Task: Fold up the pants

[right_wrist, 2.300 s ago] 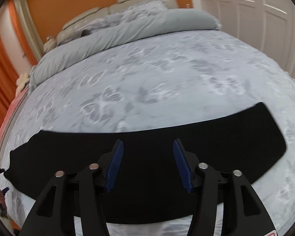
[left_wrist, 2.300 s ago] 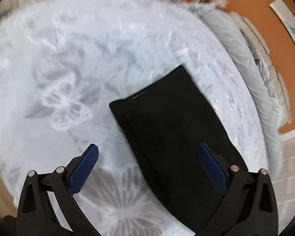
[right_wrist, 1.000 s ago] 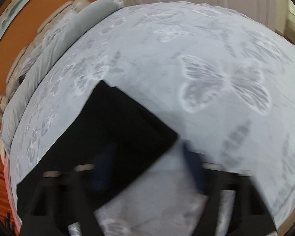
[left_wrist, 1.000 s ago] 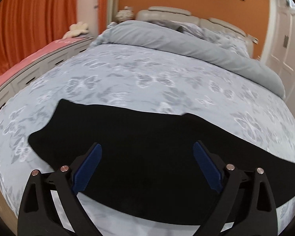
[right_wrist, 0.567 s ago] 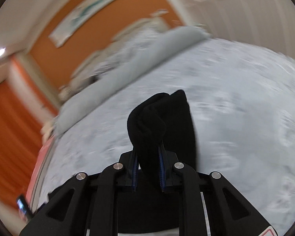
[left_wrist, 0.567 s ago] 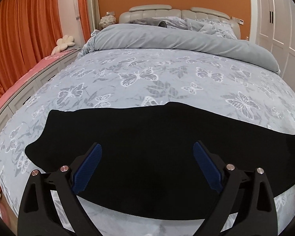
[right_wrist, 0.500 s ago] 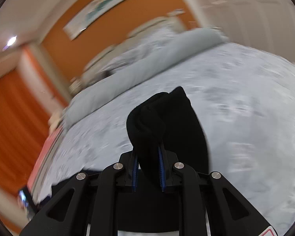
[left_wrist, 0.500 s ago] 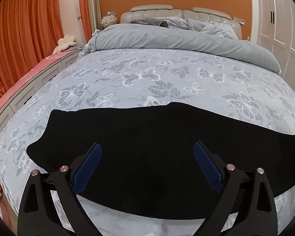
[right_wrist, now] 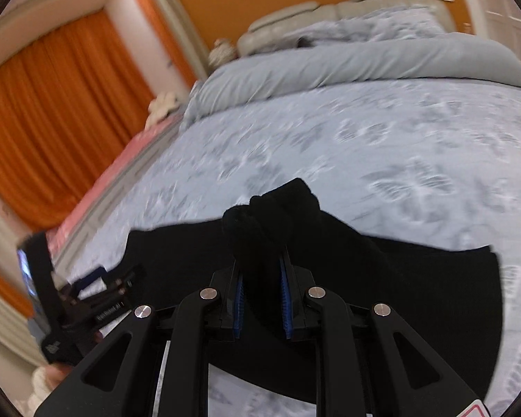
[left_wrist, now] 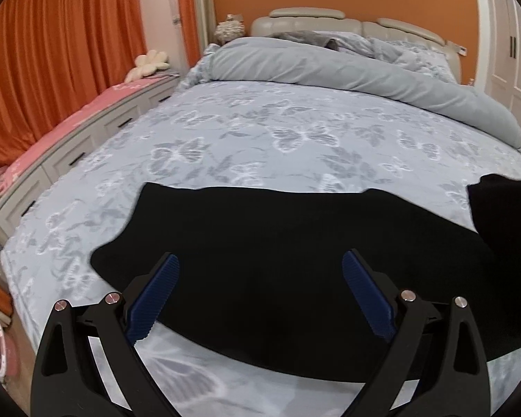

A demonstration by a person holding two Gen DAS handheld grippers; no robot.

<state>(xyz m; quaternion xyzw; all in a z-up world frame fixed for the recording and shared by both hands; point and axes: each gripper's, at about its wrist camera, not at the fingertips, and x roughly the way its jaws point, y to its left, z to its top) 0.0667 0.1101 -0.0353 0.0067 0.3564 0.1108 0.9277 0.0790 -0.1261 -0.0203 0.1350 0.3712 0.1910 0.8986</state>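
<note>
the black pants lie spread across the near end of the bed, on a pale blue-grey cover printed with butterflies, their length running from side to side. the left gripper hovers just above the middle of the cloth with its blue-padded fingers set wide apart and nothing between them — the pads frame bare black fabric below. in the right wrist view the right gripper has its two fingers pressed together on a bunched end of the pants, which bulges up in a rounded wad above the pads and is lifted off the cover, while the rest of the garment trails down and back onto the bed. that same raised end shows at the far right edge of the left wrist view as a dark lump standing above the flat part. the left gripper also appears at the left edge of the right wrist view, low over the pants, though blurred. beyond the pants a grey duvet is rolled back toward the padded headboard. orange curtains hang at the left, with a pink-topped bench running along the side of the bed — a cream flower-shaped cushion sits on its far end.
</note>
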